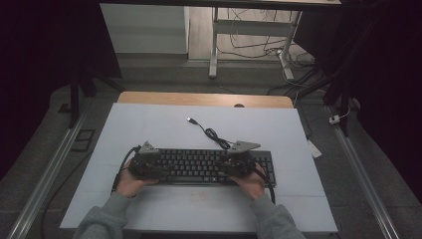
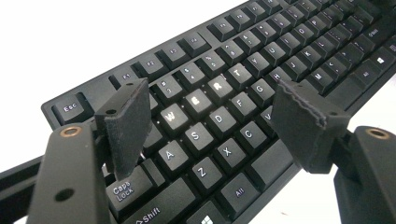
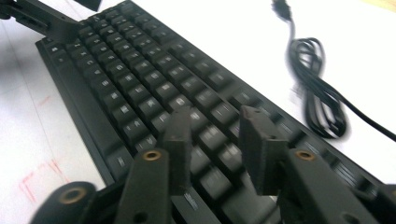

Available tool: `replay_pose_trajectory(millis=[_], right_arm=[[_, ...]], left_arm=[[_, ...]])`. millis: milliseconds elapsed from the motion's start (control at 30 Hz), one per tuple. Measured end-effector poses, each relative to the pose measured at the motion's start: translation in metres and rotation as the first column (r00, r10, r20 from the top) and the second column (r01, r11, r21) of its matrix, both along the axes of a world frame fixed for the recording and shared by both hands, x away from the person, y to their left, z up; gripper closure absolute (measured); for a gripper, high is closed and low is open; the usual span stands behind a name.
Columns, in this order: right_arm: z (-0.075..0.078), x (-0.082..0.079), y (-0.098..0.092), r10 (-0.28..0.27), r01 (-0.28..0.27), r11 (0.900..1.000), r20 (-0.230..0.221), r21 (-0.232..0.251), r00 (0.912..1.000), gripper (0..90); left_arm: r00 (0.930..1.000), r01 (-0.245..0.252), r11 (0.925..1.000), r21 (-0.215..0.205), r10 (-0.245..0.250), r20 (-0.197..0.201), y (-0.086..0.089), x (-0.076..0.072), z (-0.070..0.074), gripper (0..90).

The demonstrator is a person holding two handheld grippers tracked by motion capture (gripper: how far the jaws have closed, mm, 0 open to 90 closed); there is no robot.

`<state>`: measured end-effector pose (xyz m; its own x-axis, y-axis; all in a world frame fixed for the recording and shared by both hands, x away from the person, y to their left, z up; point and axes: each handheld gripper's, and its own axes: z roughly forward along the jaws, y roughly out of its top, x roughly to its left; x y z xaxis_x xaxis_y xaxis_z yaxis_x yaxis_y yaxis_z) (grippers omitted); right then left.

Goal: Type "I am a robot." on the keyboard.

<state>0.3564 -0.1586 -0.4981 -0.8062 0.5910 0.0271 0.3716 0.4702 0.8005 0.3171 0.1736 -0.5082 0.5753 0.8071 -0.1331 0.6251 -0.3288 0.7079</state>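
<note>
White tabletop [image 1: 149, 124] margin around keyboard [image 1: 199, 164]

The person wears grey sleeves [image 1: 112, 211] with ribbed cuffs. Each black gripper, left gripper [image 1: 145, 162] and right gripper [image 1: 238, 159], carries a grey three-cornered plate on top and trails a black cable. Brass-ringed screw holes mark the arms behind the rough foam-faced jaws.
</note>
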Motion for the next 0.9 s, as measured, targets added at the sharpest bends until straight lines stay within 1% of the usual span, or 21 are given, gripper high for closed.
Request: replay_pose_trajectory(millis=[133, 200, 367, 533, 600, 767, 900], right_arm=[[-0.001, -0.006, -0.017, -0.019, 0.019, 1.000, 0.009, 0.006, 0.9998, 57.1], [-0.002, -0.010, -0.024, -0.023, 0.023, 1.000, 0.017, 0.000, 0.9996, 55.8], [-0.003, -0.016, -0.036, -0.029, 0.029, 1.000, 0.030, -0.004, 0.9991, 54.0], [-0.003, -0.018, -0.036, -0.024, 0.024, 1.000, 0.038, 0.004, 0.9990, 53.0], [-0.003, -0.018, -0.035, -0.017, 0.017, 1.000, 0.045, -0.004, 0.9988, 52.8], [-0.004, -0.017, -0.034, -0.015, 0.016, 1.000, 0.042, -0.010, 0.9990, 52.7], [-0.004, -0.017, -0.034, -0.014, 0.015, 1.000, 0.046, -0.013, 0.9989, 52.6]], left_arm=[[1.0000, -0.002, 1.0000, -0.002, 0.002, 0.001, 0.001, 0.001, 0.000, 29.1], [1.0000, -0.004, 1.0000, -0.003, 0.004, 0.001, 0.001, 0.001, 0.000, 29.2], [1.0000, -0.006, 1.0000, -0.005, 0.006, 0.004, 0.001, 0.001, 0.000, 29.6], [0.9999, -0.011, 0.9999, -0.001, 0.011, 0.012, 0.001, 0.002, 0.000, 30.7], [0.9997, -0.015, 0.9999, -0.003, 0.015, 0.020, 0.001, 0.001, 0.001, 31.5], [0.9993, -0.019, 0.9996, -0.018, 0.020, 0.033, 0.000, 0.002, 0.002, 35.7], [0.9991, -0.016, 0.9990, -0.041, 0.017, 0.039, -0.002, 0.004, 0.002, 39.1]])
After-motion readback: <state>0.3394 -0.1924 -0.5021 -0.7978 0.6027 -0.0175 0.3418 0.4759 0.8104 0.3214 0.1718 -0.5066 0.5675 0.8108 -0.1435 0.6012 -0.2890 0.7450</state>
